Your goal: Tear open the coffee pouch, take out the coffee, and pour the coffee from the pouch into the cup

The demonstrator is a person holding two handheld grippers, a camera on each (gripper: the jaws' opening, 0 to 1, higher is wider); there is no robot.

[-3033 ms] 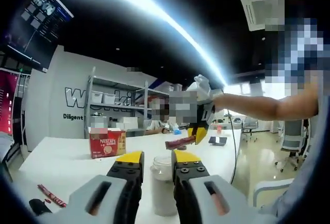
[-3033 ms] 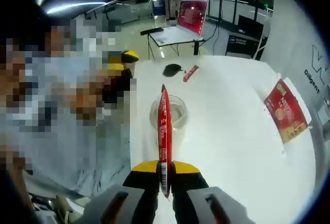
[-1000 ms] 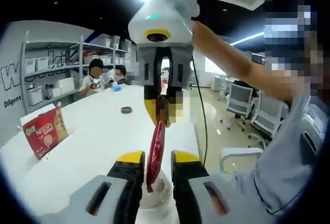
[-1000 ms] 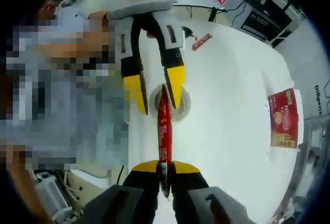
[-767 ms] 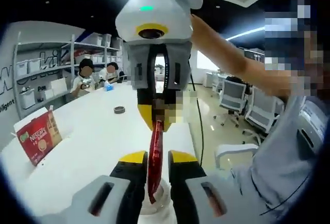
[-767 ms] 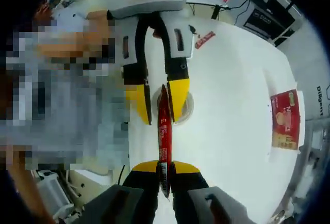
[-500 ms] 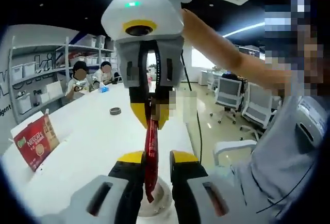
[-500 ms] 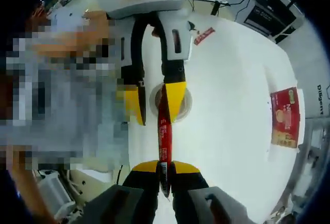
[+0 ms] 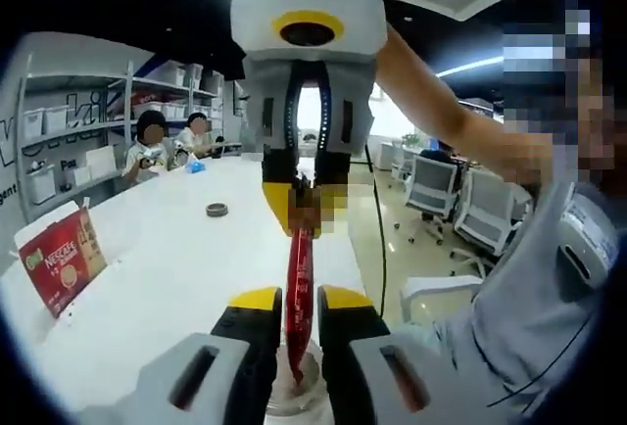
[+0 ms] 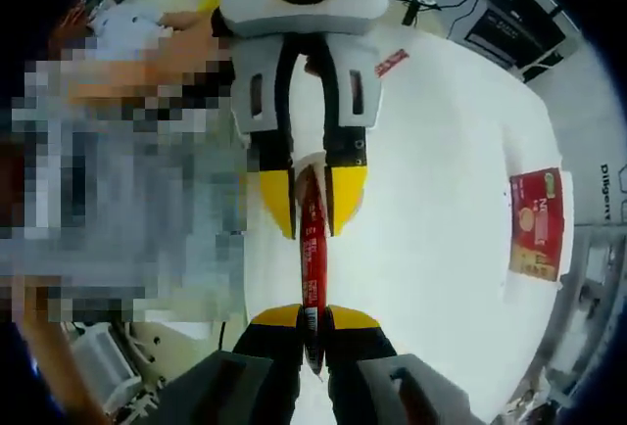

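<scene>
**We had both grippers on the coffee stick, set for the tear**

Over the white table (image 10: 441,200), with the red Nescafé box (image 10: 534,226) well off to one side, our left gripper (image 10: 312,200) had moved in during the last second until its yellow tips bracketed the top end of the red coffee pouch (image 10: 312,249); half a second earlier they stood wider and off to one side. Its jaws looked nearly closed on the pouch, though we could not tell whether they truly gripped it. Our right gripper (image 10: 312,322) was clamped on the pouch's other end. In the left gripper view the pouch (image 9: 298,293) hung just above the clear cup (image 9: 294,396). We judged the tear not yet made.
</scene>
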